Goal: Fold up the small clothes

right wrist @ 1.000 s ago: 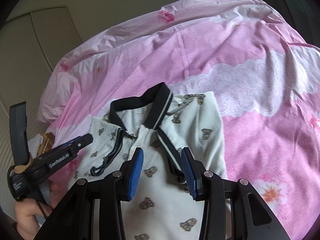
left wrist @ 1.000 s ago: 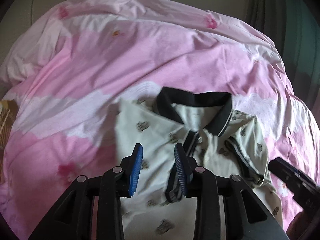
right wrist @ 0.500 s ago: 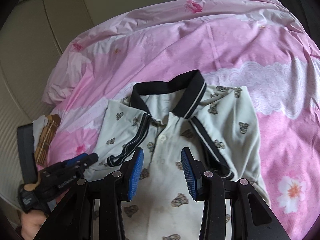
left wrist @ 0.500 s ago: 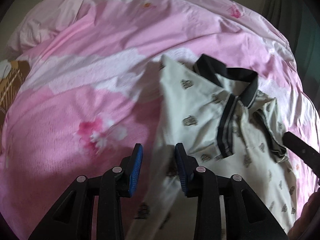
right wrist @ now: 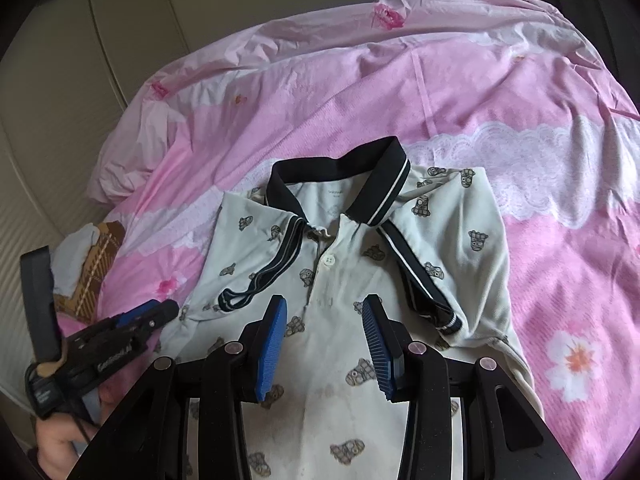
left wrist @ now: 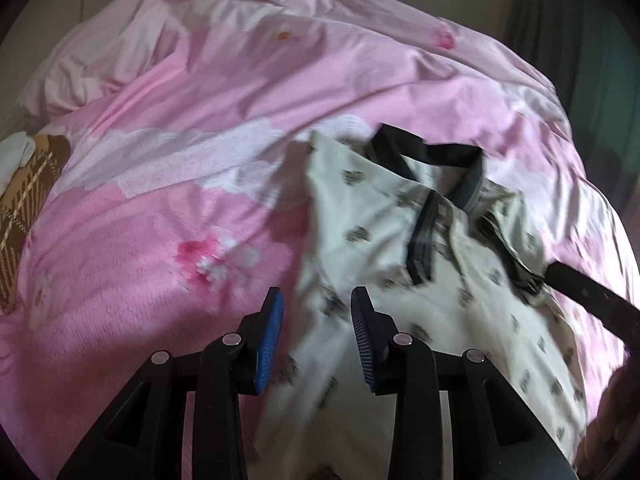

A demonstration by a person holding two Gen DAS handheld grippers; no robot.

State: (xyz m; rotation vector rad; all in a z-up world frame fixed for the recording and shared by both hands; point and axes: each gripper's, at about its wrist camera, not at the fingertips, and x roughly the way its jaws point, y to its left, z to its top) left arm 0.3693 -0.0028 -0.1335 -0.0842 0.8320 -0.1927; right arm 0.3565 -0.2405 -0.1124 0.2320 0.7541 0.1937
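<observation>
A small cream polo shirt (right wrist: 336,292) with a dark collar and little printed figures lies face up on the pink bedspread (right wrist: 520,92). Both sleeves are folded in over the chest. My right gripper (right wrist: 325,320) is open and empty above the shirt's middle, below the button placket. My left gripper (left wrist: 317,312) is open and empty over the shirt's (left wrist: 380,240) left edge. It also shows in the right wrist view (right wrist: 160,312) at the shirt's left side. The right gripper's dark finger (left wrist: 588,296) shows at the right of the left wrist view.
A brown plaid cloth with white fabric (right wrist: 96,256) lies at the bed's left edge, also in the left wrist view (left wrist: 24,208). Beige cupboard doors (right wrist: 80,60) stand behind the bed. A dark curtain (left wrist: 592,60) hangs at the right.
Both grippers have pulled back from the collar toward the shirt's lower part. The left one swung out to the shirt's left edge. Both stay open.
</observation>
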